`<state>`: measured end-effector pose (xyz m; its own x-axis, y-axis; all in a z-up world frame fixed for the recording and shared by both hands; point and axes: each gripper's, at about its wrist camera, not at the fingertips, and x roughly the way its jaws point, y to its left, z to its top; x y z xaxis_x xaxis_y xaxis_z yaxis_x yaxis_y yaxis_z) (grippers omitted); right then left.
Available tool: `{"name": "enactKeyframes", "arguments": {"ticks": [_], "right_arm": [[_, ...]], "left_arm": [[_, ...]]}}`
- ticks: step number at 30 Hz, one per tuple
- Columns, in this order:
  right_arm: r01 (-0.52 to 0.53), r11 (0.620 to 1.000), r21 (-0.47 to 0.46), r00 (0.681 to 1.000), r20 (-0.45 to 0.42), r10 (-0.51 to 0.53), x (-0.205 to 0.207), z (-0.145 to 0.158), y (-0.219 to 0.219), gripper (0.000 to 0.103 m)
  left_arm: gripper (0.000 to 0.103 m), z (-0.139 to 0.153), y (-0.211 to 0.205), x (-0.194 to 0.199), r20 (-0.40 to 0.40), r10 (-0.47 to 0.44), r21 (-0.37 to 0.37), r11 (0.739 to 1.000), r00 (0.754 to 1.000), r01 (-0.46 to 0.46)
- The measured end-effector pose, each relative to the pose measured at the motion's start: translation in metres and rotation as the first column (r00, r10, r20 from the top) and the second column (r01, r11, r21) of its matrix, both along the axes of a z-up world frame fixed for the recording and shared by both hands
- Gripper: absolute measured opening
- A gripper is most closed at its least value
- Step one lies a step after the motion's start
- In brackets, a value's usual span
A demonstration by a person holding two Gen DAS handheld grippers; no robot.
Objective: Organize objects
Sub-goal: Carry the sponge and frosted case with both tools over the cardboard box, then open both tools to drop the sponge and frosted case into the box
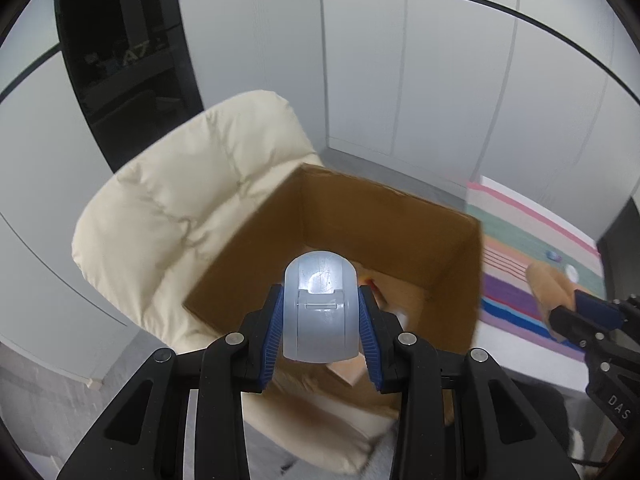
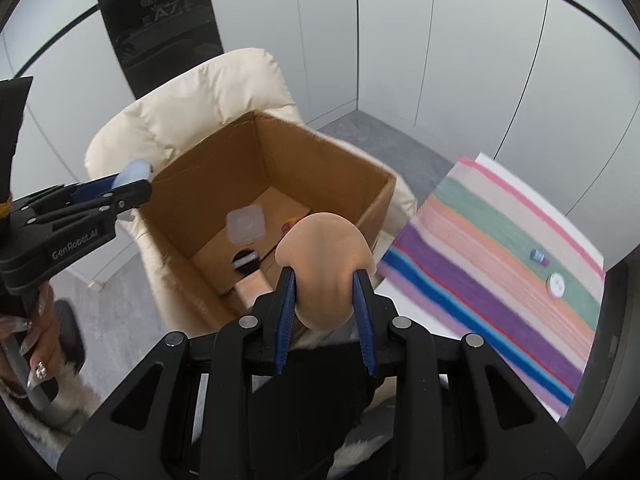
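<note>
My left gripper is shut on a pale grey-blue rounded plastic case, held above the near left corner of an open cardboard box. It also shows in the right wrist view. My right gripper is shut on a beige soft rounded object, held at the box's near right edge; it also appears in the left wrist view. Inside the box lie a clear square lidded container and a small black item.
The box rests on a cream padded chair. A striped cloth covers a table on the right, with a small blue item and a white round cap on it. Grey wall panels and a dark cabinet stand behind.
</note>
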<state>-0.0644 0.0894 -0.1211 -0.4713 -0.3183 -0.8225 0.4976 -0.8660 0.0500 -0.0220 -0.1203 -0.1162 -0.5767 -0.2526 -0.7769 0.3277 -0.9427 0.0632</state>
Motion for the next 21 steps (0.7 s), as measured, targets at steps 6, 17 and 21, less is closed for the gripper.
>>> {"name": "enactKeyframes", "arguments": {"ticks": [6,17,21], "right_arm": [[-0.013,1.0,0.018,1.0,-0.024,0.013,-0.035,-0.008,-0.036,0.029],[-0.069,0.997,0.042,0.997,-0.021,0.07,-0.082,-0.029,-0.103,0.038],[-0.085,0.996,0.022,0.994,-0.066,0.087,-0.077,-0.028,-0.113,0.098]], "left_arm": [[0.037,-0.018,-0.027,-0.038,0.035,0.078,0.004,0.997,0.996,-0.078],[0.046,-0.025,-0.06,-0.064,0.016,0.191,-0.048,0.981,0.981,-0.19],[0.086,-0.029,-0.067,-0.064,0.044,0.213,-0.04,0.977,0.976,-0.211]]}}
